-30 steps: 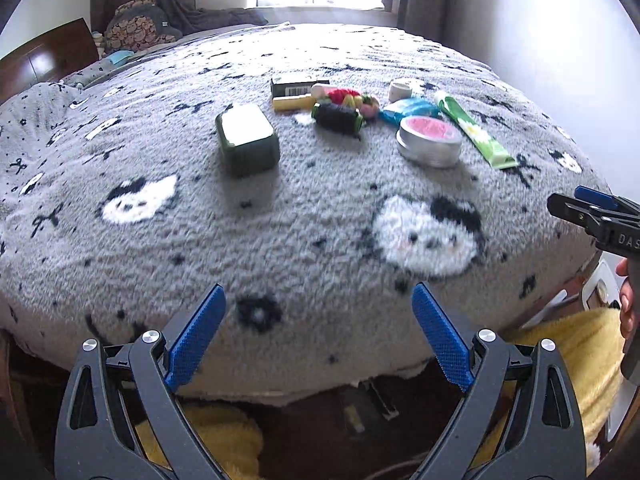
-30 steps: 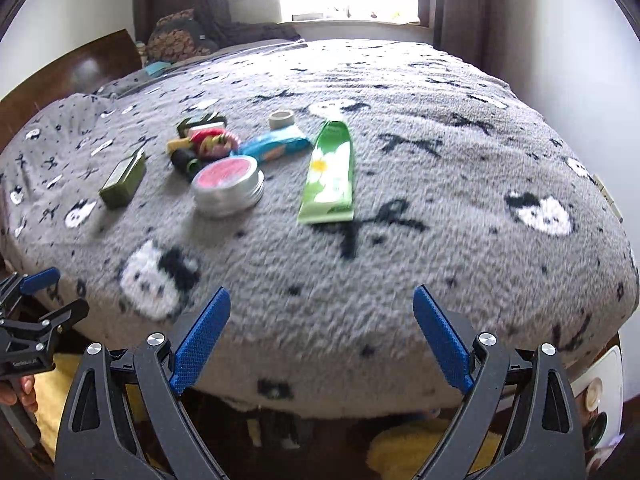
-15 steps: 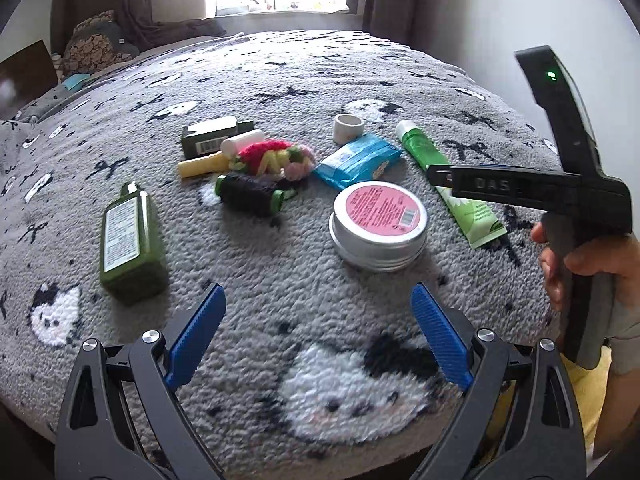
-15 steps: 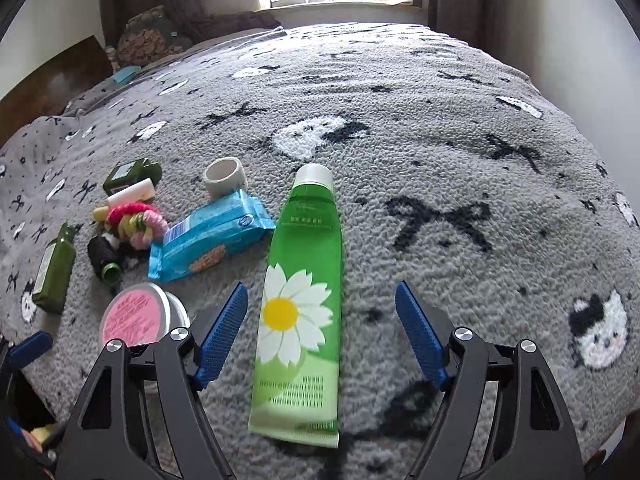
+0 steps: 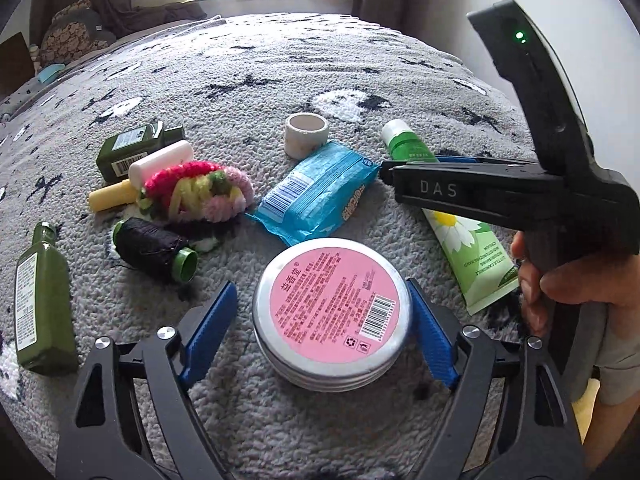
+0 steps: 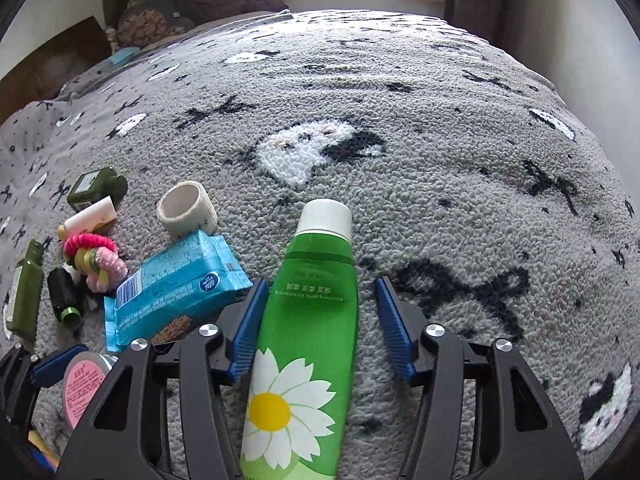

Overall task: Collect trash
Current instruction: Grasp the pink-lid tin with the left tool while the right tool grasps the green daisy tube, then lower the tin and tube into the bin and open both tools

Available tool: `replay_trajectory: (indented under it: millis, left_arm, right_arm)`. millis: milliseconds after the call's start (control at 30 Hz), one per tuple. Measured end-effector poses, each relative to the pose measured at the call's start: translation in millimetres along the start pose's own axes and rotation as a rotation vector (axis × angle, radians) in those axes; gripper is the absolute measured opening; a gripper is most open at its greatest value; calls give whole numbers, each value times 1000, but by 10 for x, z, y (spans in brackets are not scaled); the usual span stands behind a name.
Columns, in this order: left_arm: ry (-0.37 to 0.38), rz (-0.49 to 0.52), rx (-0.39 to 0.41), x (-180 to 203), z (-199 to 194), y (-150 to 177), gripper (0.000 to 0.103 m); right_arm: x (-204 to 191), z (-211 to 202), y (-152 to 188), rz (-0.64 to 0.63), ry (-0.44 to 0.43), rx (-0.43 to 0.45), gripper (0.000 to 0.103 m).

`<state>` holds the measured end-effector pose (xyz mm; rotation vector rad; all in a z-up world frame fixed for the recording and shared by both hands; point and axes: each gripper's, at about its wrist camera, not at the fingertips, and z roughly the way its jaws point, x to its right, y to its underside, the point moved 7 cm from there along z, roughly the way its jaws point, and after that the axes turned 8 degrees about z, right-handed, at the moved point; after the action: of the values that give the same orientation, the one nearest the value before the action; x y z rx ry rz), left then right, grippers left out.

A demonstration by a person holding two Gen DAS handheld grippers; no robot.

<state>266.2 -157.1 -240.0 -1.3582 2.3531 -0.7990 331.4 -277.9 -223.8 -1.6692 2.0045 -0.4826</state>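
A round metal tin with a pink label [image 5: 333, 313] lies on the grey bed blanket. My left gripper [image 5: 322, 292] is open with its blue jaws on either side of the tin; the right jaw is close against its rim. A green tube with a daisy print [image 6: 308, 336] lies lengthways between the open jaws of my right gripper [image 6: 320, 292]; the left jaw is near its side. In the left wrist view the right gripper [image 5: 476, 192] sits over the tube [image 5: 460, 232]. The tin also shows in the right wrist view [image 6: 82, 388].
A blue snack packet [image 5: 316, 196], white tape roll [image 5: 307, 134], hair ties [image 5: 196, 192], black thread spool [image 5: 154, 250], yellow-white stick [image 5: 140, 178] and two green bottles [image 5: 40, 304] [image 5: 136, 148] lie close by. Pillows [image 5: 72, 36] and a window are at the far end.
Both grippers moved forward and down over the bed. The left now straddles the tin; the right now straddles the green tube and its jaws have narrowed.
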Motion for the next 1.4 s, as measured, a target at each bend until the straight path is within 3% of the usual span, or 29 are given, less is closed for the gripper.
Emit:
replay_trajectory:
  millis: [100,367,933,1167,1400]
  left_arm:
    - [-11,0,-4,1,46,0,67]
    - [-12,16,14,7,-116,100,67]
    - [-82,31,135,20,-1058,366,67]
    - [-111,23,171,8,-1455,647,67]
    - [-135,7,160,13,-1697,1101,67]
  right_arm:
    - [54,-28,-6,8,-22,-1,44]
    - [102,-273,109,-10,-13,31,43]
    - [-18,-1264,677,-39,-41,129,43]
    - [-196,-1694,1051,-73,-88,171,43]
    - [-309,-1844,1644,-96,-132,124,43]
